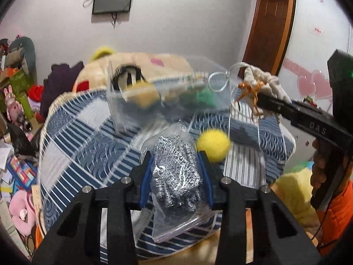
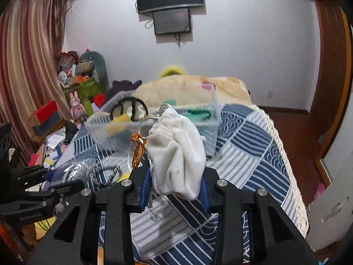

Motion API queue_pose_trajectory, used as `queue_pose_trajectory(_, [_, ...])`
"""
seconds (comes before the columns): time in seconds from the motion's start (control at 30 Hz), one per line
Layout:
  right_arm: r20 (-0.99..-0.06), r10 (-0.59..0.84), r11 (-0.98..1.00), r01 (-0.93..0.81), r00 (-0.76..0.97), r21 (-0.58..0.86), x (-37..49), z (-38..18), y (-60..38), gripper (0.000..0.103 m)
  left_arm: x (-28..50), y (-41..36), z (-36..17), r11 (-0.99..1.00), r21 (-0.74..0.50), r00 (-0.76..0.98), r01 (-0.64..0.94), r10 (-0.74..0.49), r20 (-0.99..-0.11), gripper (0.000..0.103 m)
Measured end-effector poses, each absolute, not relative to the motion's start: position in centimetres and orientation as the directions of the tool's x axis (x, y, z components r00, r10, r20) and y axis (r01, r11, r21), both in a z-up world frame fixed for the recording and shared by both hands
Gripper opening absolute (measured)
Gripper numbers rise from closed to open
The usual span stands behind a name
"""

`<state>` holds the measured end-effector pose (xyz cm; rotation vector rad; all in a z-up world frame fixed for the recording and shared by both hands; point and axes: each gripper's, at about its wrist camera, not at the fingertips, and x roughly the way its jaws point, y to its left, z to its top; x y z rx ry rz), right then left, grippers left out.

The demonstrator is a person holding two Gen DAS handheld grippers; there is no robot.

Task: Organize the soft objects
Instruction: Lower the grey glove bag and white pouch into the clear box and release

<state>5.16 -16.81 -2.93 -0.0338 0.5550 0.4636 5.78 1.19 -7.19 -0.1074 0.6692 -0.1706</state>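
Two grippers each carry something soft over the quilt (image 1: 92, 145). From the left wrist, the left gripper (image 1: 176, 176) has its blue pads clamped on a plastic bag of silvery knit cloth (image 1: 176, 170), squarely between the fingers; a yellow ball (image 1: 213, 144) lies just beyond. From the right wrist, the right gripper (image 2: 174, 190) pinches a white pouch (image 2: 178, 152) by its lower end, lifted toward the clear box (image 2: 152, 128), probably to drop it in
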Motion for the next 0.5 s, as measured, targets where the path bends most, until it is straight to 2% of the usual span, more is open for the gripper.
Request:
queue_pose_trajectory(0.27, [-0.461,0.435,0.891,-0.445,0.773,0.095,6.1,-1.0,-15.8,0.033,7.3,3.1,-3.4,0.979,-0.177,0.846,0.105,-0.181,-0.501,0.039])
queue_pose_trajectory(0.5, [-0.437,0.440,0.892,-0.440,0.785,0.106,7.9,0.2,-15.0,0.033,9.9,3.9,-1.5,0.980,-0.180,0.874,0.087,-0.162,-0.458,0.039])
